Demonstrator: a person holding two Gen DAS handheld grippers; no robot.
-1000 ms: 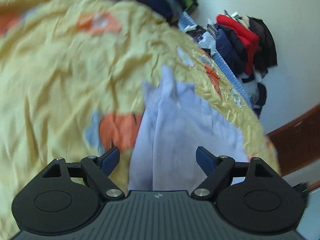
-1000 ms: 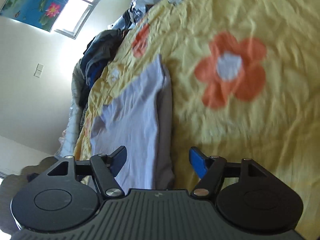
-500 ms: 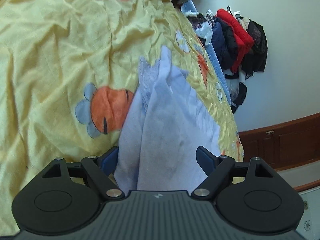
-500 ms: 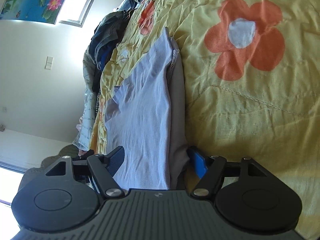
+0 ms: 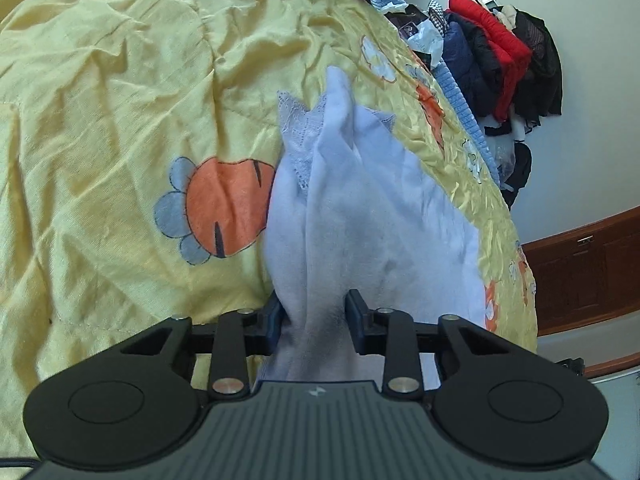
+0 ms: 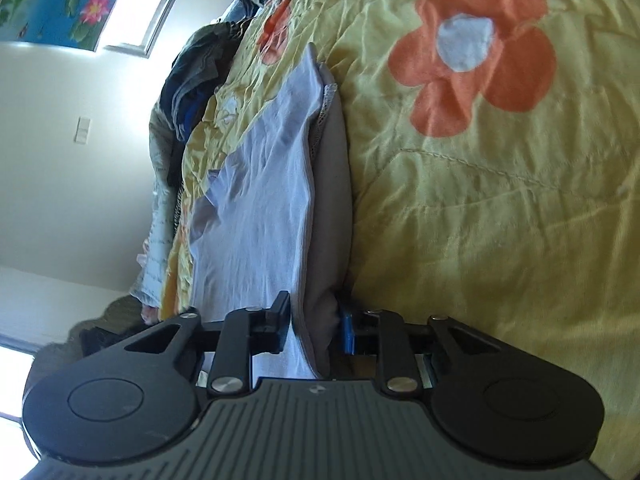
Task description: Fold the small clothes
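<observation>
Garment (image 5: 360,208), pale lilac with a lace edge, lies on the yellow flowered sheet (image 5: 120,100) near its edge. Left gripper (image 5: 314,318) is closing, its pads pinching a bunched fold of it. Right gripper (image 6: 314,328) is closing too, pinching the garment's layered edge. Clothes pile (image 5: 500,52) sits beyond.

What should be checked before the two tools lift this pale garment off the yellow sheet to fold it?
1. Left tool has cloth between its closing jaws: ok.
2. Right tool has cloth between its closing jaws: ok.
3. Both pinch the same pale garment: cannot tell.
4. Garment lies flat: not ok, bunched with a lace edge showing.
5. Yellow sheet kept out of the jaws: cannot tell.
</observation>
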